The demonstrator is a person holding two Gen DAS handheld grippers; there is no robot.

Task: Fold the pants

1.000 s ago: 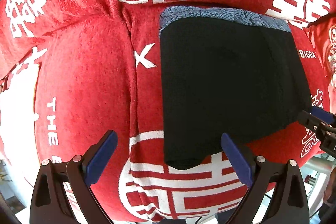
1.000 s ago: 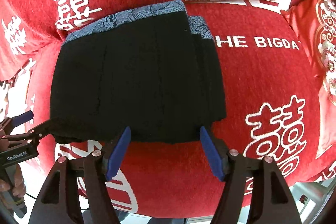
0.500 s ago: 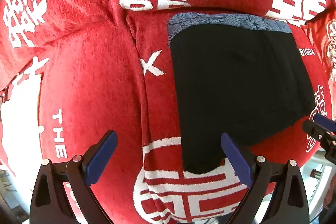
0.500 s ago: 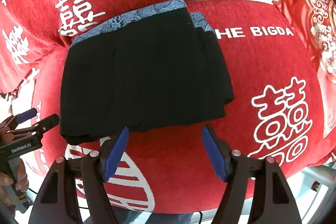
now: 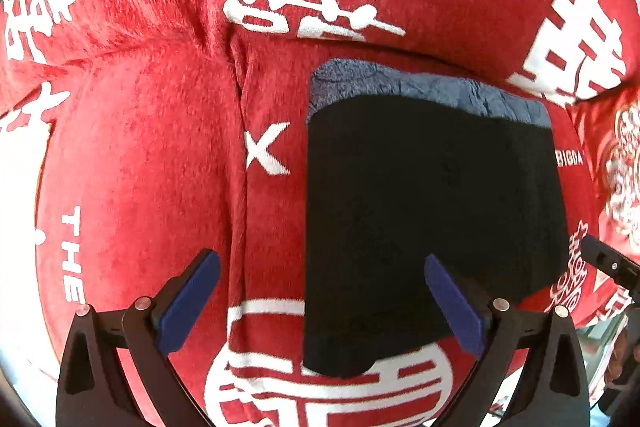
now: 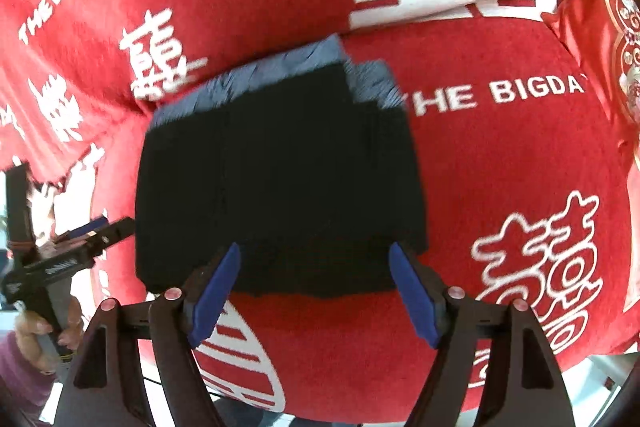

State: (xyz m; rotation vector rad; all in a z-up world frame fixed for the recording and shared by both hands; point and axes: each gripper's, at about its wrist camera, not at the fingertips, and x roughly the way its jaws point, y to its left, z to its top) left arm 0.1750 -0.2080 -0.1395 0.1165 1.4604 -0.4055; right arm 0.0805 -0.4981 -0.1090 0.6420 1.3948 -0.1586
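Black pants [image 5: 432, 211], folded into a compact rectangle with a blue patterned waistband at the far edge, lie flat on a red sofa seat [image 5: 140, 167]. They also show in the right wrist view [image 6: 280, 183]. My left gripper [image 5: 320, 303] is open and empty, above the pants' near left corner. My right gripper [image 6: 316, 287] is open and empty, at the pants' near edge. The left gripper also shows in the right wrist view [image 6: 86, 233], by the pants' left edge. The right gripper's tip shows in the left wrist view [image 5: 608, 261].
The sofa cover is red with white characters and "THE BIGDAY" lettering [image 6: 496, 95]. A seam between seat cushions [image 5: 238, 163] runs left of the pants. A red embroidered cushion [image 6: 616, 39] lies at the far right. The seat's front edge is just below the grippers.
Both grippers have drawn back from the folded pants and stayed open. The left wrist view has shifted right and the pants lie still.
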